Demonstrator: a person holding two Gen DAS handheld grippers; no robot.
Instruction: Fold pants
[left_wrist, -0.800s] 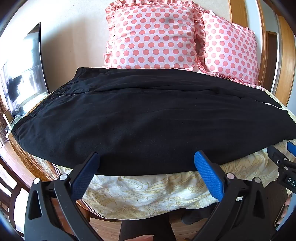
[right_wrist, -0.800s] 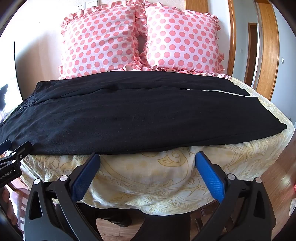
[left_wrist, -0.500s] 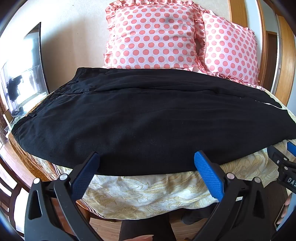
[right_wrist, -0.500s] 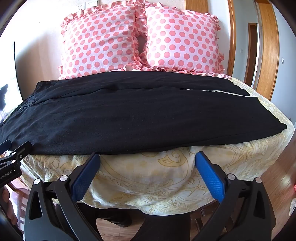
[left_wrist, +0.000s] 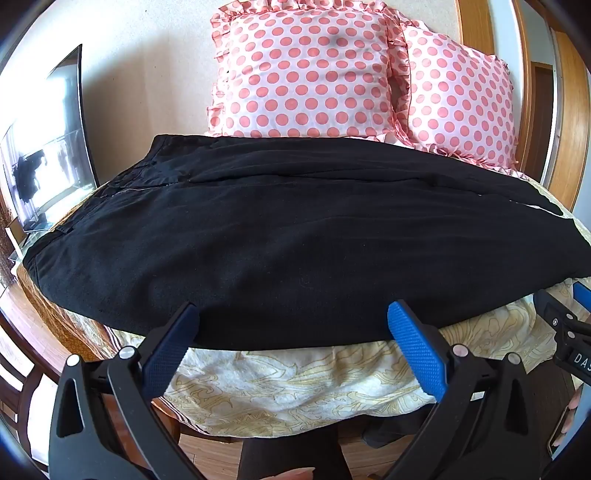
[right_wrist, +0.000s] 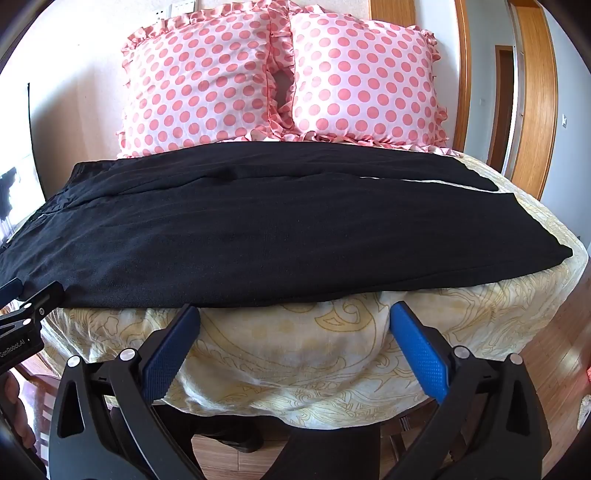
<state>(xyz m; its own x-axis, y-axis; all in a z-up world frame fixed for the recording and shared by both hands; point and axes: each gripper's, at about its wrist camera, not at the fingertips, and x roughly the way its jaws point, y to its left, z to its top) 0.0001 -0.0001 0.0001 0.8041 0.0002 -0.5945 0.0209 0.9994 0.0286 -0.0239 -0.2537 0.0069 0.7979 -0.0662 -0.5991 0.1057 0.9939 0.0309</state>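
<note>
Risk: black fabric pants (left_wrist: 280, 236) slipping off bed (right_wrist: 295, 354) edge if I snag one layer (both grippers (left_wrist: 293, 326) (right_wrist: 295, 325) released).

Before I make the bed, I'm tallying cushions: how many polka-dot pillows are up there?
2. The left pillow and right pillow stand side by side against the wall, behind the black pants. Others could be hidden behind.

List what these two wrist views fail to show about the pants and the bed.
- Pants, left wrist view: leg ends cut off by the right image edge.
- Pants, right wrist view: waistband corner runs off the left edge, behind the left gripper.
- Bed: its frame and legs are hidden under the draped cover and behind the right gripper.
</note>
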